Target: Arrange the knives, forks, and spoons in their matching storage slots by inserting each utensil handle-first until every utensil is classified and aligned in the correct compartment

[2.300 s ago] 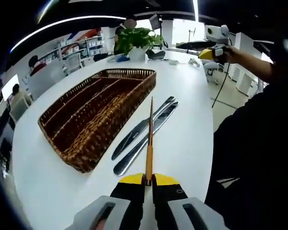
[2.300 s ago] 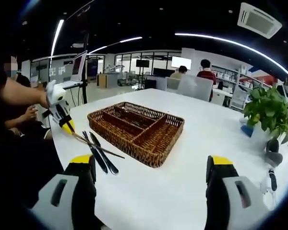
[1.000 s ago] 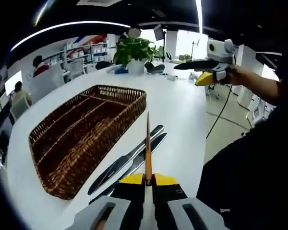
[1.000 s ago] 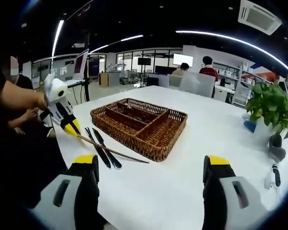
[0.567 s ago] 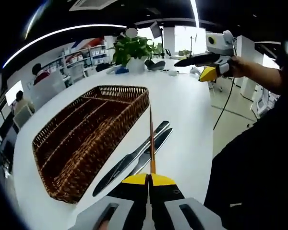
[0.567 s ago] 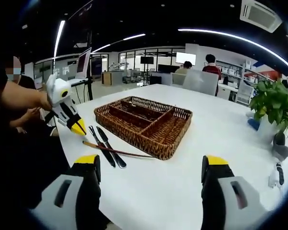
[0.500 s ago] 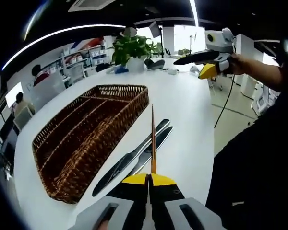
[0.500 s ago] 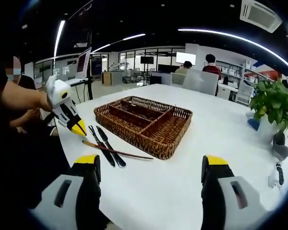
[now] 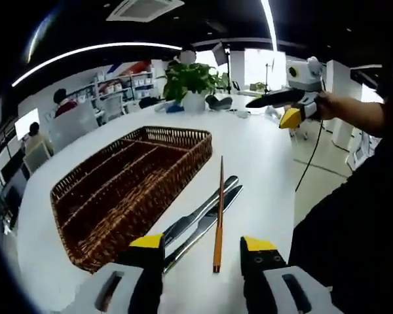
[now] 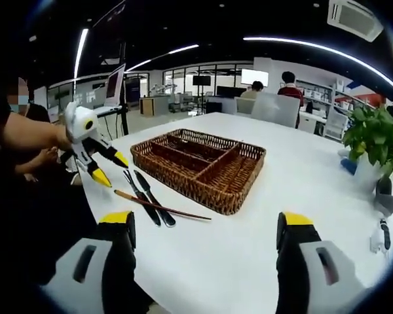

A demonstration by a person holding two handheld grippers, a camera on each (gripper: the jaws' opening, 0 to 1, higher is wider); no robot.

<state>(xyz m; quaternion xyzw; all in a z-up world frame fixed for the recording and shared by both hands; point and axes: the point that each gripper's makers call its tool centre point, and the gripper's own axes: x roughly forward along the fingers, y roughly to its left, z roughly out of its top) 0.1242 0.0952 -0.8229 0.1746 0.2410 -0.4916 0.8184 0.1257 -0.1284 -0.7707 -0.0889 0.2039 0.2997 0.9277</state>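
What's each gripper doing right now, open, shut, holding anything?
Left gripper: open, holding nothing; the chopstick lies on the table between its jaws.
Right gripper: open, holding nothing.

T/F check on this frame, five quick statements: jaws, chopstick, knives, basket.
1. The left gripper has its jaws open. True.
2. The chopstick is clamped in the left gripper. False: it lies free on the table, between the open jaws.
3. Two knives lie side by side next to the wicker basket. True.
4. The basket already holds utensils. False: its compartments look empty.
5. The right gripper is shut on a knife. False: its jaws are wide open, holding nothing.
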